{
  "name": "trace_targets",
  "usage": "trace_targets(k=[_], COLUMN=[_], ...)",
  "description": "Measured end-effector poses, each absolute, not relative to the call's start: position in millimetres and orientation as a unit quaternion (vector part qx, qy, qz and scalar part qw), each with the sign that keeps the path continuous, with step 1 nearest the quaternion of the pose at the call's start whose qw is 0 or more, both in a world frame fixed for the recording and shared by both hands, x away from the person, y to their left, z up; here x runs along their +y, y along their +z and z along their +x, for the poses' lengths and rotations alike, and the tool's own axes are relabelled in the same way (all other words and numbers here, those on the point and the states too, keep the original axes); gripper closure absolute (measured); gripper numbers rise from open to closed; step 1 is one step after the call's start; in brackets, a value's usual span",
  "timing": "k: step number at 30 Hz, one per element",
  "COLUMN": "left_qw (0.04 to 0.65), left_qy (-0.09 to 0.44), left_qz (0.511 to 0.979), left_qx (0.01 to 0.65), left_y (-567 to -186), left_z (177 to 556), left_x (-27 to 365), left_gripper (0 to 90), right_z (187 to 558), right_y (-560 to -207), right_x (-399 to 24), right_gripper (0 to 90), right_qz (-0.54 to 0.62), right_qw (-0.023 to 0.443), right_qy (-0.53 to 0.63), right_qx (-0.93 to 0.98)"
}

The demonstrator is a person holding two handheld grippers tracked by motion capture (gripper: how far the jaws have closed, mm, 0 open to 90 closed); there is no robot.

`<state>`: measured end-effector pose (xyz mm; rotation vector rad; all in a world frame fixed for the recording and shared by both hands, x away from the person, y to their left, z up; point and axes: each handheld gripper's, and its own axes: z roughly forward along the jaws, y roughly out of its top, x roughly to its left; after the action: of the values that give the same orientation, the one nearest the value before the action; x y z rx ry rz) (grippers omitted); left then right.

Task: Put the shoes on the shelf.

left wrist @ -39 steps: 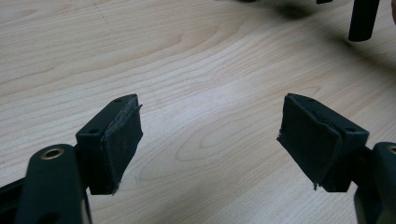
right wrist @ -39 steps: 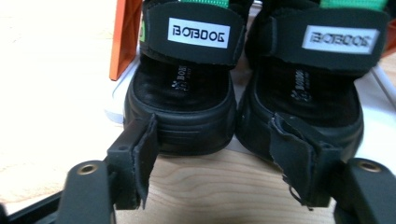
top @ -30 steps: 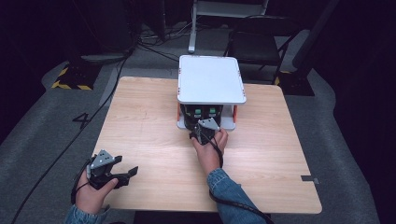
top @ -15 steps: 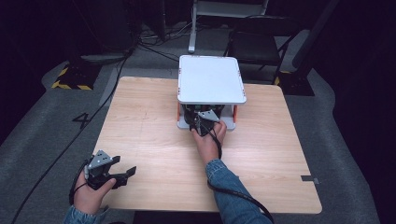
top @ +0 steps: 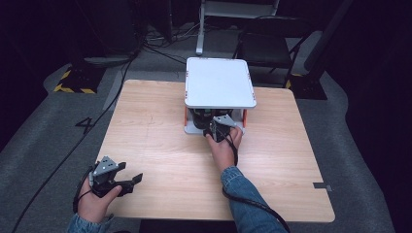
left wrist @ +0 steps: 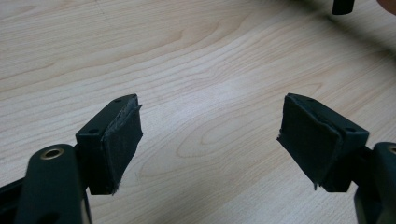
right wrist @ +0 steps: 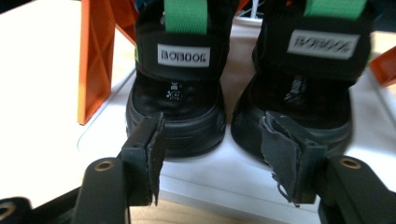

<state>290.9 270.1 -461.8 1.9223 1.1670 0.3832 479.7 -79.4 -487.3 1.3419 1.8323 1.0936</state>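
Note:
A pair of black shoes with green heel loops stands on the lower board of a small white rack (top: 219,82) with orange posts (right wrist: 95,56), heels toward me. In the right gripper view the left shoe (right wrist: 180,93) and right shoe (right wrist: 303,88) sit side by side, close in front. My right gripper (top: 214,127) (right wrist: 213,126) is at the rack's front edge, low and level, open with nothing between its pads. My left gripper (top: 132,184) (left wrist: 210,107) rests open over bare wood near the table's front left corner.
The rack stands at the back middle of the wooden table (top: 160,126); its top board overhangs the shoes. A dark chair (top: 265,46) and cables (top: 160,48) lie on the floor behind the table. A small black tape mark (top: 321,186) sits near the right front edge.
My right hand has moved forward to the rack, bringing its gripper under the top board's front edge. The left hand has stayed where it was.

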Motion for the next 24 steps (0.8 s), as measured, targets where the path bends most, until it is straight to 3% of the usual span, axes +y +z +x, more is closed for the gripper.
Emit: trace_targets(k=[13, 24], left_qw=[0.403, 0.397], left_qy=[0.173, 0.18], left_qz=[0.766, 0.765], left_qx=[0.47, 0.475], left_y=[-461.2, -462.9], left_z=[287.8, 287.0], left_x=[273.1, 275.7], left_gripper=[21.3, 21.1], right_z=[439.8, 411.3], right_y=[-426.9, -391.4], right_x=[-123.8, -187.8], right_gripper=[34.2, 31.4], right_qz=[0.466, 0.433], right_qw=[0.299, 0.289], right_qy=[0.461, 0.463], right_qx=[0.693, 0.718])
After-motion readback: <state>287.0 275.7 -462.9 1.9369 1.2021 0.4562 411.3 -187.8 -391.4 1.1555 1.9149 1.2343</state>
